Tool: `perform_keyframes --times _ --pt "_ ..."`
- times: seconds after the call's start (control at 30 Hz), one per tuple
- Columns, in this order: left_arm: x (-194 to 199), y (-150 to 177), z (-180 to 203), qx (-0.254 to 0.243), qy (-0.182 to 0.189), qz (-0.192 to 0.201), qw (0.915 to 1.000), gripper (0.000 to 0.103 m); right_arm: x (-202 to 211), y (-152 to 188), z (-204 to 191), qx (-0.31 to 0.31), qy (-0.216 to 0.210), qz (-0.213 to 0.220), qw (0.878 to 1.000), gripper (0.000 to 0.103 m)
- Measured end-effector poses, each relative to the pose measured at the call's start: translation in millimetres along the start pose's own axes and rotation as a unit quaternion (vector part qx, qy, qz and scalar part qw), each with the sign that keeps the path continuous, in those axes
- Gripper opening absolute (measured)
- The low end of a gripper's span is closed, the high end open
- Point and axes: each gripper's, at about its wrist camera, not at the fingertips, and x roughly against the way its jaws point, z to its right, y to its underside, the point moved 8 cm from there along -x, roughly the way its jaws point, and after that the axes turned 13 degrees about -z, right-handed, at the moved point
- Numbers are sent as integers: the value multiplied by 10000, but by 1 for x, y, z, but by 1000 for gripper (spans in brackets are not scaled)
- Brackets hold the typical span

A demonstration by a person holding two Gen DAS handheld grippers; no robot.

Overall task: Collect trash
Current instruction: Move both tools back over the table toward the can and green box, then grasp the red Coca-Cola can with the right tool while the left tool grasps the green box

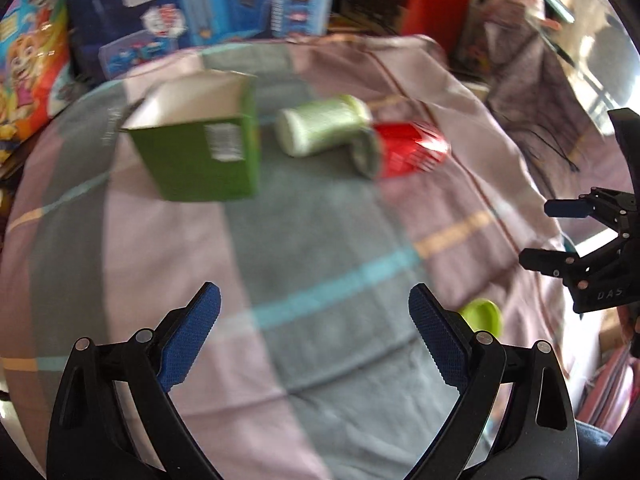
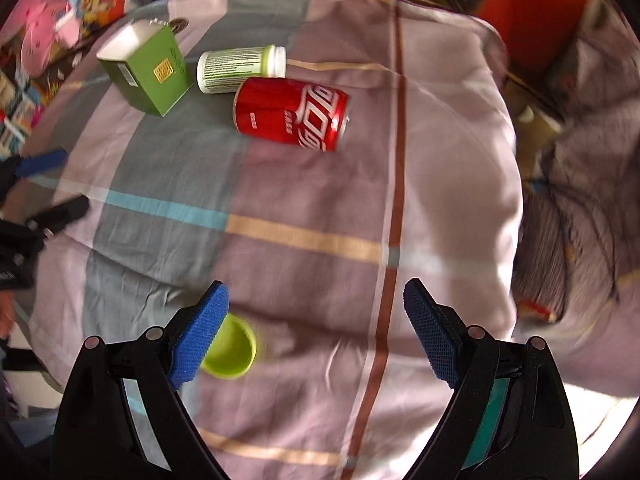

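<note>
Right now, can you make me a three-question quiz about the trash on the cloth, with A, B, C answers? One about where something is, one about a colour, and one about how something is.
1. What lies between the box and the can?
A. the bottle
B. a spoon
C. a shoe

2. What colour is the can?
A. blue
B. red
C. yellow

3. How is the can resting?
A. standing up
B. crushed flat
C. lying on its side

Answers:
1. A, since in the right wrist view the bottle lies between the green box and the can.
2. B, since the can's body is bright red with white lettering.
3. C, since its long side rests on the cloth, and its round shape is whole.
</note>
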Motion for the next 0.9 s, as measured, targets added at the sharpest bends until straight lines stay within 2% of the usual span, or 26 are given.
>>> perform_keyframes --times 0.17,0.3,0.5,0.67,0.73,0.8,0.9 --pt "7 -19 -36 116 -338 54 9993 95 -3 -49 -10 827 719 -54 9940 85" --pt "5 -38 -58 296 -366 63 9989 95 -5 -86 -17 1378 1188 25 9833 85" --pt "-6 -49 -75 529 -225 16 9983 95 -27 -120 -29 2002 1401 -85 9697 85" --pt "-18 -52 -79 584 -122 -55 9982 95 -49 -135 -33 2172 1390 -211 9659 85" --pt "-22 -53 -80 609 -88 -66 9981 95 -57 -137 -34 2184 1412 -267 9652 81" --pt "-25 -54 -81 642 -72 -75 9979 95 -63 -135 -35 2146 1397 -361 9660 72" --pt "-27 -53 -82 674 -48 -105 9977 95 -62 -130 -35 1940 1365 -365 9708 66"
